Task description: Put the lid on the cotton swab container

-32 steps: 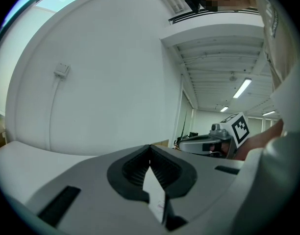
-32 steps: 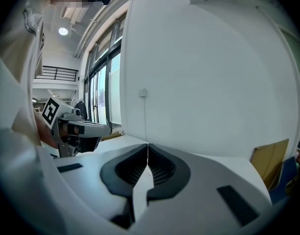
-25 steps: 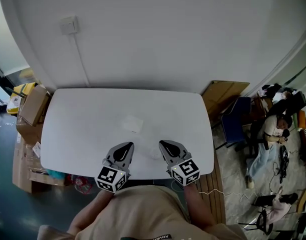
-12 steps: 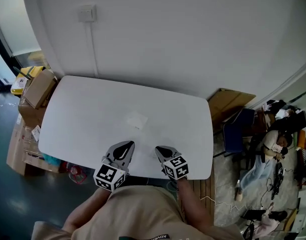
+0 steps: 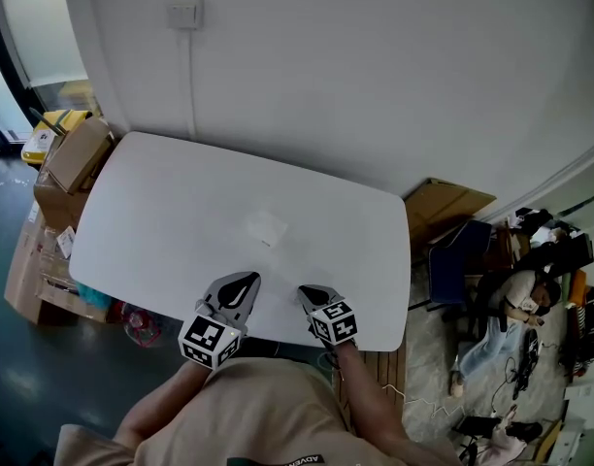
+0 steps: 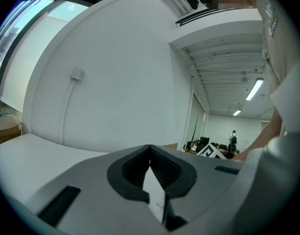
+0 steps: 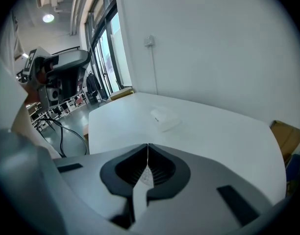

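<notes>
A small pale, see-through square container (image 5: 266,228) lies near the middle of the white table (image 5: 161,212); in the right gripper view it shows as a pale box (image 7: 164,117) far ahead of the jaws. I cannot tell the lid apart from it. My left gripper (image 5: 245,280) and right gripper (image 5: 305,290) hover over the table's near edge, well short of the container. Both are shut with nothing between the jaws. The left gripper (image 6: 150,153) faces the wall and bare tabletop. The right gripper (image 7: 147,151) has its jaws pressed together.
Cardboard boxes (image 5: 72,158) stand off the table's left end. A flat cardboard sheet (image 5: 443,207) leans by the wall at the right, beside a blue chair (image 5: 452,252). A person (image 5: 515,294) sits farther right. A switch (image 5: 185,13) and cable are on the wall.
The head view has swung, so the table sits more to the left and slanted. My right gripper has drawn slightly left and nearer the left one. Both stay shut.
</notes>
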